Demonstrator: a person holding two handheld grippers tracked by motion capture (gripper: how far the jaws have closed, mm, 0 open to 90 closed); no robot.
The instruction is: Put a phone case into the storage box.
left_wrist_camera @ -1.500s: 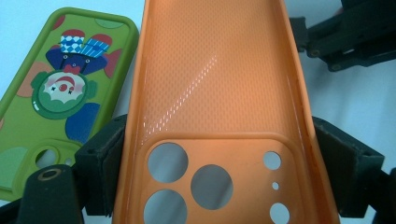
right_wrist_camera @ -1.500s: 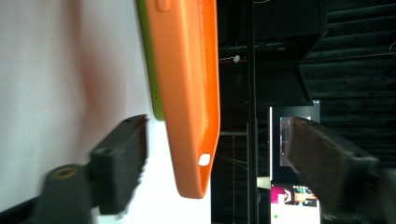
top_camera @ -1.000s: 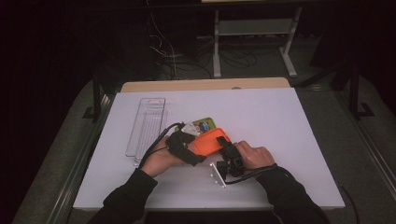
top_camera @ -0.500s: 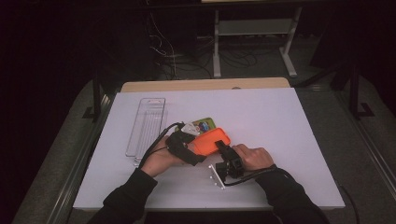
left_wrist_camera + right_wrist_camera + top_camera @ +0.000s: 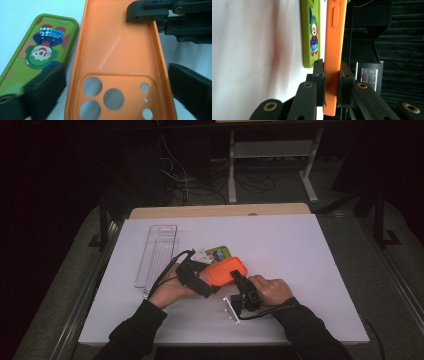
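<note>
An orange phone case (image 5: 226, 269) is held a little above the white table, hollow side up. My right gripper (image 5: 235, 276) is shut on its long edge; its jaws have just been closing and now pinch the orange case (image 5: 334, 37) between the pads, gripper (image 5: 332, 67). My left gripper (image 5: 210, 281) has just been opening; its jaws stand wide on either side of the case's camera end (image 5: 117, 50), gripper (image 5: 115, 72), not pressing it. A green clown-print case (image 5: 217, 253) lies flat beside the orange one (image 5: 37, 52) (image 5: 312, 32). The right gripper's jaw (image 5: 155, 12) bites the far edge.
A clear plastic tray (image 5: 156, 252) lies lengthwise to the left of the hands. The white table sheet (image 5: 310, 270) stretches right and back to a wooden edge (image 5: 220, 211). Beyond it are a dark floor, cables and a metal shelf frame (image 5: 270, 150).
</note>
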